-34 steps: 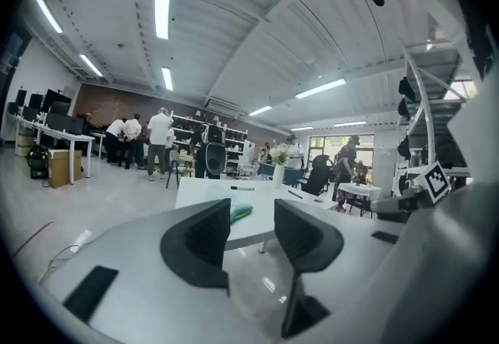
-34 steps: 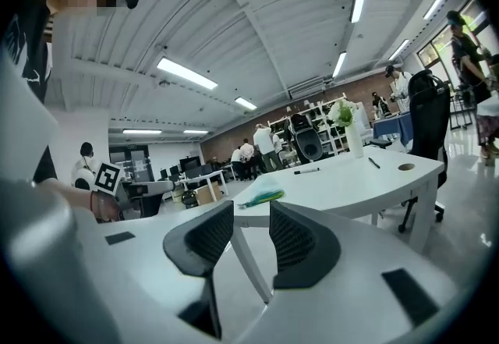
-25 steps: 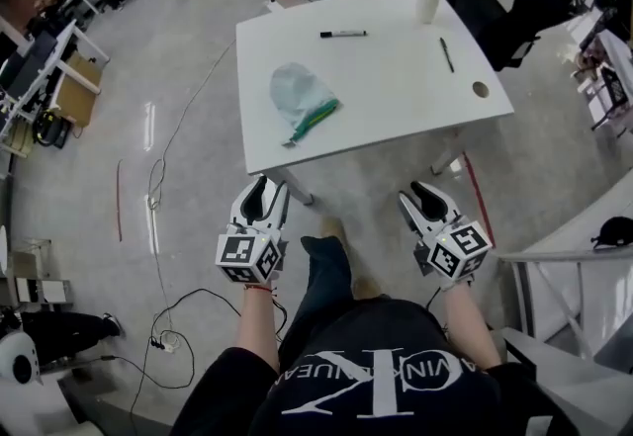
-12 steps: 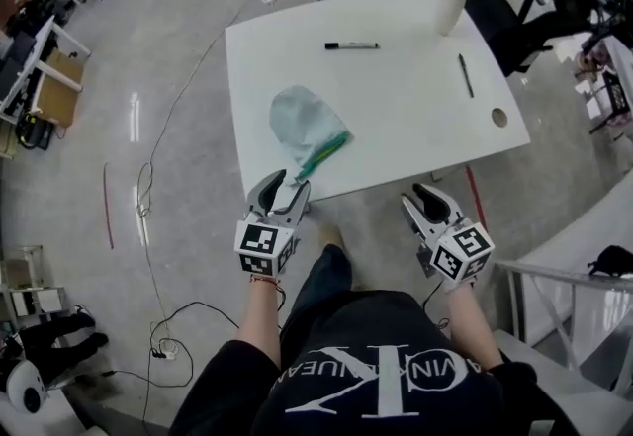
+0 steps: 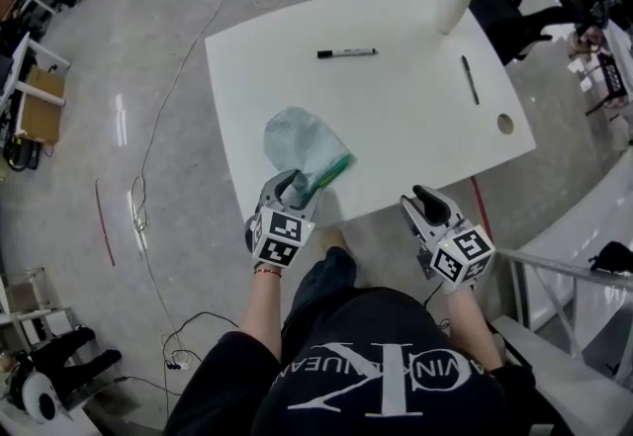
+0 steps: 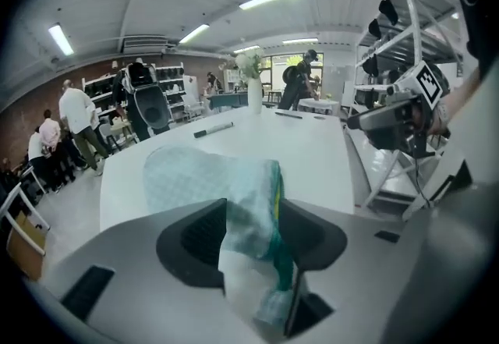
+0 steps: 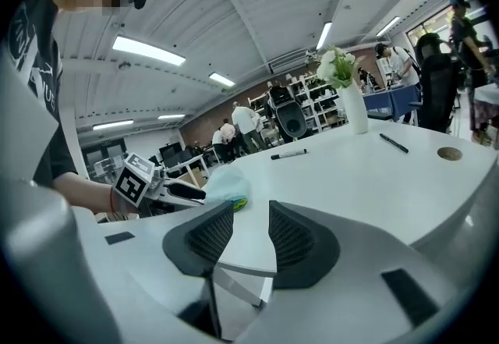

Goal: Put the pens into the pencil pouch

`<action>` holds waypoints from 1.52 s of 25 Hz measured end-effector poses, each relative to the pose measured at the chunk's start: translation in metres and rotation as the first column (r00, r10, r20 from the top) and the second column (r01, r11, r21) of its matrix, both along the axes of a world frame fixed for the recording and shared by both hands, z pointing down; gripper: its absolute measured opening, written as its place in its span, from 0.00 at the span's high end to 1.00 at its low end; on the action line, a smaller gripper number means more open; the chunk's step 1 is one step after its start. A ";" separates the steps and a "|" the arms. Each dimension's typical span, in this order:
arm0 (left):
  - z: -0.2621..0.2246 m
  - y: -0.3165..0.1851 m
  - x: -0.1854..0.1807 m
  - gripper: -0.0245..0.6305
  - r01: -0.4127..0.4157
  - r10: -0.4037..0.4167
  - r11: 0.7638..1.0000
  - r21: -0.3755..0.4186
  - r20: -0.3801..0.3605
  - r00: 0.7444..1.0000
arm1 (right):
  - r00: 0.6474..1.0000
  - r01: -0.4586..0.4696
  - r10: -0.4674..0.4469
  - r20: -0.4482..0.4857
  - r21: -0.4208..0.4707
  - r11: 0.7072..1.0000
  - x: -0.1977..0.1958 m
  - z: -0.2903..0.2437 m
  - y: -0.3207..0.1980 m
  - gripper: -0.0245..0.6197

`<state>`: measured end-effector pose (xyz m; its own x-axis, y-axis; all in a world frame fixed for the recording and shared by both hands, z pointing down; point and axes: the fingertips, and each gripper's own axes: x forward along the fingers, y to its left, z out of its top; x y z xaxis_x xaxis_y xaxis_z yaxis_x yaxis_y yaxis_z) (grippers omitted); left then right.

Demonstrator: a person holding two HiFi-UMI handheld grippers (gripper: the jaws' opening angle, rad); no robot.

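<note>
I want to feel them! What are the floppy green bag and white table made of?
The pale green floppy pencil pouch looks like soft cloth: it crumples and shows a fine grid. The white table seems smooth laminate or painted board, evenly matte.

Counter (image 5: 415, 142) middle is bare, giving open passage from the near edge to the marker (image 5: 346, 53) and the thin pen (image 5: 470, 80). Both lie flat and well apart.

Vase of flowers (image 5: 453, 4) stands at the far right corner, near the thin pen's far end, and is the only upright obstacle.

Pencil pouch (image 5: 302, 147) occupies the near left edge. Left gripper (image 5: 293, 183), jaws just opened wider, has the pouch's near end between them.

Right gripper (image 5: 425, 197), jaws apart and empty, sits off the near edge with bare counter ahead.
</note>
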<state>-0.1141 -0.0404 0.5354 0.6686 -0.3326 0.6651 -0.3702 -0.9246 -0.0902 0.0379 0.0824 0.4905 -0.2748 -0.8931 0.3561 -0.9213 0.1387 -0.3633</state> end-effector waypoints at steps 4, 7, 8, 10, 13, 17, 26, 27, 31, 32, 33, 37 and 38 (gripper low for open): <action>0.013 -0.007 0.009 0.71 -0.112 0.114 0.993 -0.034 0.058 0.992 | 1.000 -0.030 0.030 -0.005 -0.011 0.999 0.005 -0.002 -0.018 0.73; 0.011 -0.023 0.014 0.88 -0.121 0.122 0.992 -0.034 0.019 0.992 | 0.999 -0.043 0.043 -0.016 -0.011 0.999 0.008 -0.004 -0.028 0.73; 0.009 -0.029 0.016 0.90 -0.113 0.113 0.993 -0.038 -0.002 0.994 | 0.999 -0.043 0.043 -0.021 -0.013 0.999 0.008 -0.004 -0.031 0.73; 0.006 -0.038 0.016 0.92 -0.093 0.091 0.994 -0.062 -0.042 0.995 | 0.999 -0.038 0.038 -0.025 -0.022 0.999 0.007 -0.003 -0.035 0.73; 0.000 -0.045 0.013 0.93 -0.047 0.038 0.994 -0.097 -0.090 0.995 | 0.999 -0.025 0.024 -0.027 -0.039 0.999 0.007 -0.001 -0.040 0.73; -0.009 -0.065 0.008 0.93 0.048 -0.064 0.993 -0.105 -0.150 0.987 | 0.999 -0.013 0.012 -0.041 -0.032 0.999 0.020 -0.001 -0.062 0.73; -0.023 -0.098 -0.007 0.94 0.274 -0.290 0.955 -0.116 -0.161 0.943 | 0.992 0.078 -0.084 -0.095 -0.064 0.995 0.071 0.002 -0.101 0.73; -0.024 -0.101 -0.004 0.94 0.290 -0.305 0.951 -0.111 -0.157 0.940 | 0.991 0.083 -0.091 -0.103 -0.072 0.994 0.080 0.004 -0.104 0.73; -0.027 -0.113 0.008 0.94 0.351 -0.365 0.930 -0.109 -0.157 0.918 | 0.988 0.067 -0.080 -0.133 -0.101 0.993 0.120 0.011 -0.114 0.73; -0.026 -0.114 0.010 0.94 0.361 -0.375 0.926 -0.110 -0.153 0.914 | 0.987 0.054 -0.070 -0.144 -0.110 0.993 0.132 0.014 -0.116 0.73; -0.025 -0.114 0.012 0.94 0.371 -0.384 0.922 -0.110 -0.146 0.911 | 0.986 0.039 -0.057 -0.155 -0.119 0.992 0.145 0.016 -0.118 0.73; -0.024 -0.114 0.015 0.94 0.419 -0.430 0.902 -0.102 -0.131 0.893 | 0.975 -0.037 0.000 -0.223 -0.162 0.986 0.197 0.026 -0.122 0.73; -0.024 -0.114 0.015 0.94 0.430 -0.441 0.897 -0.101 -0.130 0.888 | 0.969 -0.061 0.017 -0.245 -0.172 0.983 0.211 0.028 -0.122 0.73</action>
